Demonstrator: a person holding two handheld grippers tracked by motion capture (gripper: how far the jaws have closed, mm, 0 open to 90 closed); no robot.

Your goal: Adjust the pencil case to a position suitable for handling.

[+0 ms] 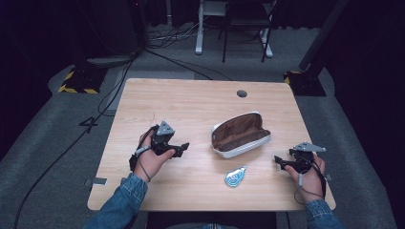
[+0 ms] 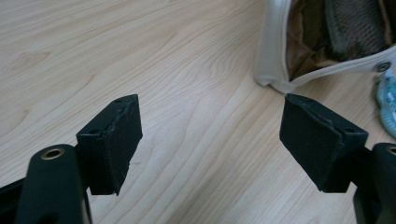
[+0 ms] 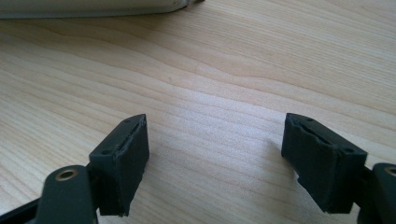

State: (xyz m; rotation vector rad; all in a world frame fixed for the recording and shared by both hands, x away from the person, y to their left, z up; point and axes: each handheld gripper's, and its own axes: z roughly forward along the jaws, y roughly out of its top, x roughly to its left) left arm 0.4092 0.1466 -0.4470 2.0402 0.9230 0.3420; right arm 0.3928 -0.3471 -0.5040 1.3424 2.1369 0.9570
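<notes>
In the high view, a wooden table [image 1: 191, 102] fills the middle of the frame. Right of its centre lies an open pouch [image 1: 241, 134], white outside and brown inside, with its opening turned upward. Just below it, toward the lower edge of the table, lies a small light-blue object [image 1: 235, 176] with a drop shape; it is near the pouch but apart from it.

The left gripper [image 1: 184, 147] is held by a hand [image 1: 152, 160] in the left half of the table, and its jaws point to the right, toward the pouch. It does not touch the pouch. In the left gripper view, the left gripper [image 2: 210, 140] has its jaws standing wide apart with only bare wood between them. The pouch [image 2: 275, 56] shows in the upper right of this view, and the light-blue object [image 2: 388, 105] shows at the right edge.

The right gripper [image 1: 278, 161] is held by the other hand [image 1: 310, 177] at the lower right of the table, and its jaws point to the left. In the right gripper view, the right gripper [image 3: 215, 149] also has its jaws parted with nothing between them. The white edge of the pouch [image 3: 93, 8] runs along the top left of this view, well apart from the jaws.
</notes>
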